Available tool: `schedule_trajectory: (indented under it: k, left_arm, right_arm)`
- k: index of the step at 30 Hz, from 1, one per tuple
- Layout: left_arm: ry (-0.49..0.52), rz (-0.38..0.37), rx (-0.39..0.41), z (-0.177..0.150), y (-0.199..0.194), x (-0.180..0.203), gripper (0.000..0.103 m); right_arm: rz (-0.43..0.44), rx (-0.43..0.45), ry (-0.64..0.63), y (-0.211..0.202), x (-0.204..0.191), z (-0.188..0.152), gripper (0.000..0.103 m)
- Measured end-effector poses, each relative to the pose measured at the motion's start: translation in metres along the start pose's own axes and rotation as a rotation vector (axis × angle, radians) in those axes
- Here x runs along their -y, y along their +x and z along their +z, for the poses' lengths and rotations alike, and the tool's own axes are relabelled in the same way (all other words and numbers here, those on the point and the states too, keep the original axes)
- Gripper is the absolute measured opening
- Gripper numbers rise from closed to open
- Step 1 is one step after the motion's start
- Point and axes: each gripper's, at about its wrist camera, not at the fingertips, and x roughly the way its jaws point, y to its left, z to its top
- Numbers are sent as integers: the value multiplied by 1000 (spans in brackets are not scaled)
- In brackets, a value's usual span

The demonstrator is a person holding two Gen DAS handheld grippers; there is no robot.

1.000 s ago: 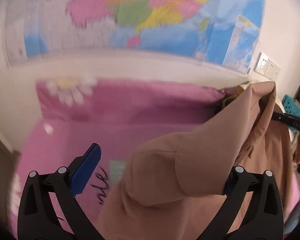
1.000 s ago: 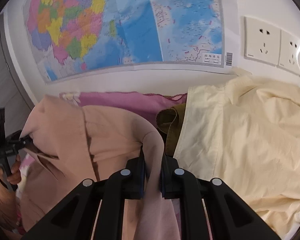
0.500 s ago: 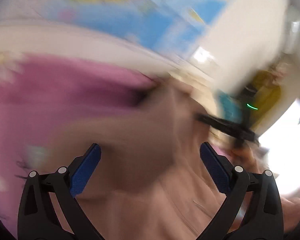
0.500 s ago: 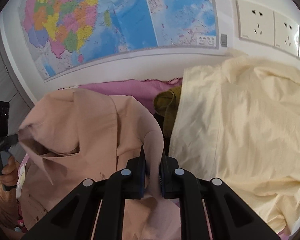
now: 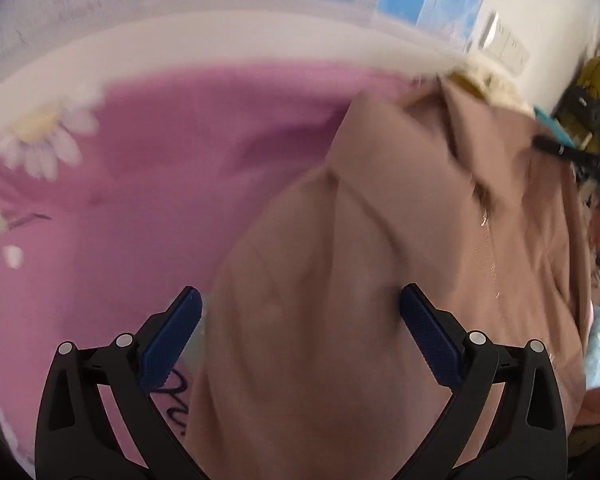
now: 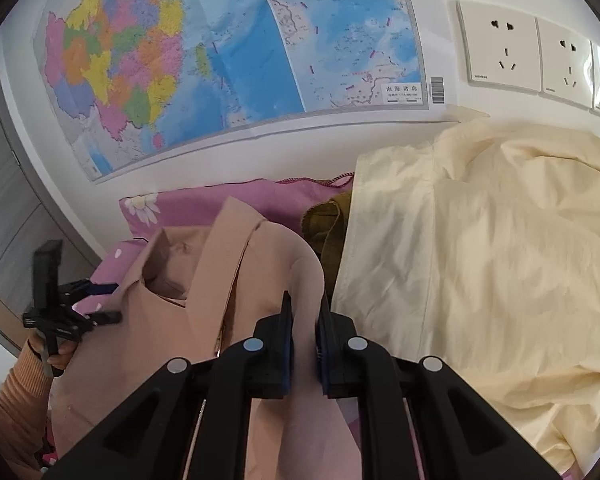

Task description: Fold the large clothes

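Observation:
A tan-pink shirt (image 6: pixel 204 292) lies bunched on the pink bedsheet (image 6: pixel 228 204). My right gripper (image 6: pixel 303 312) is shut on a fold of the shirt near its shoulder and holds it up. In the left wrist view my left gripper (image 5: pixel 296 320) is open, with the shirt (image 5: pixel 340 280) bulging between its two blue pads without being pinched. The left gripper also shows in the right wrist view (image 6: pixel 100 302) at the shirt's left edge, by the collar. The view from the left wrist is blurred.
A cream shirt (image 6: pixel 480 248) and an olive garment (image 6: pixel 324 228) lie heaped on the right of the bed. The wall with a map (image 6: pixel 220 52) and sockets (image 6: pixel 500 48) stands just behind. The pink sheet (image 5: pixel 180 160) has a daisy print (image 5: pixel 44 136).
The left gripper swung right and back again and now sits lower against the shirt. The right gripper stays shut on the shirt, which has spread flatter, collar showing.

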Motion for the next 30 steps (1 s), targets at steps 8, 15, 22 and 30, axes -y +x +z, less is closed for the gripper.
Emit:
schedule_trajectory:
  k: [8, 15, 22, 30]
  left_arm:
    - [-18, 11, -16, 20, 7, 6, 8]
    - [-80, 121, 168, 49, -59, 14, 45]
    - [-116, 208, 178, 25, -66, -5, 85]
    - [-201, 192, 118, -76, -93, -40, 89]
  right_arm:
    - [-38, -10, -47, 14, -4, 13, 9]
    - [-40, 62, 28, 9, 14, 52, 9]
    - [-153, -27, 4, 46, 16, 35, 32]
    - [-125, 56, -23, -17, 8, 13, 80]
